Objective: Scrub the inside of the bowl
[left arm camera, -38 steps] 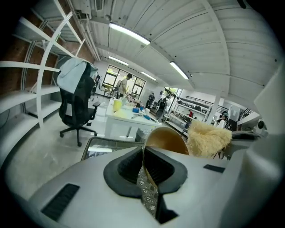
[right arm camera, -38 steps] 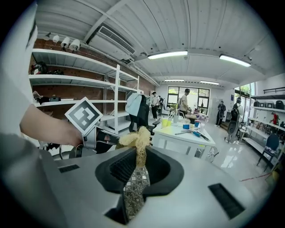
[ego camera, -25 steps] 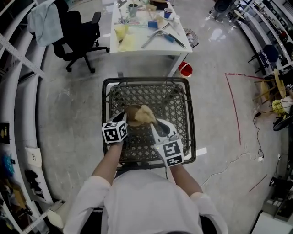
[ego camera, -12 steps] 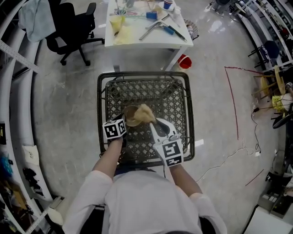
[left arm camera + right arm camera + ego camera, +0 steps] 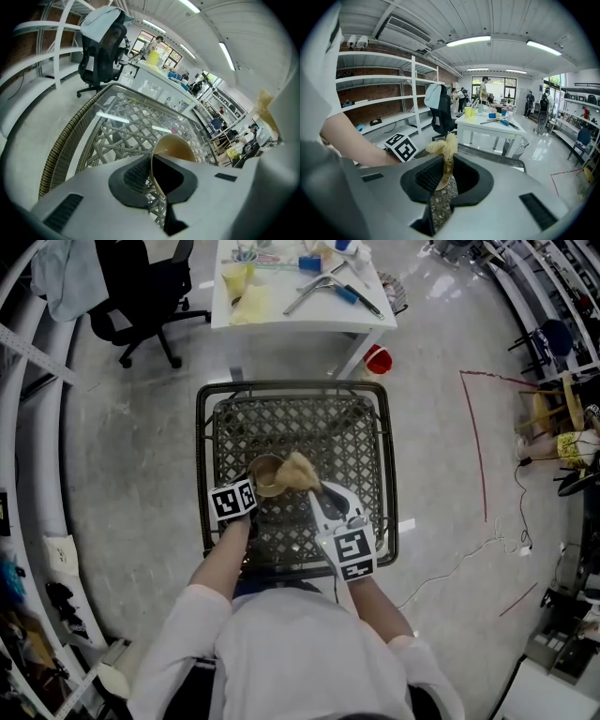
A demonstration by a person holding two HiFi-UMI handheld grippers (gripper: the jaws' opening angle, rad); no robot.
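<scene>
Left hand-held gripper [image 5: 152, 174] clamped on bowl [image 5: 266, 476] rim, frame centre, on lattice bench [image 5: 349, 437]. Right hand-held gripper [image 5: 442, 177] pinches yellow cloth [image 5: 300, 472] at bowl's right rim; bowl's inside just left of cloth.

One bowl [image 5: 265, 476]; one scourer [image 5: 300, 472]; one wicker table [image 5: 292, 387]; one white table [image 5: 309, 320]; one chair [image 5: 145, 292].

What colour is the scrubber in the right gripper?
Pale yellow; the scrubber shows best in the right gripper view.
</scene>
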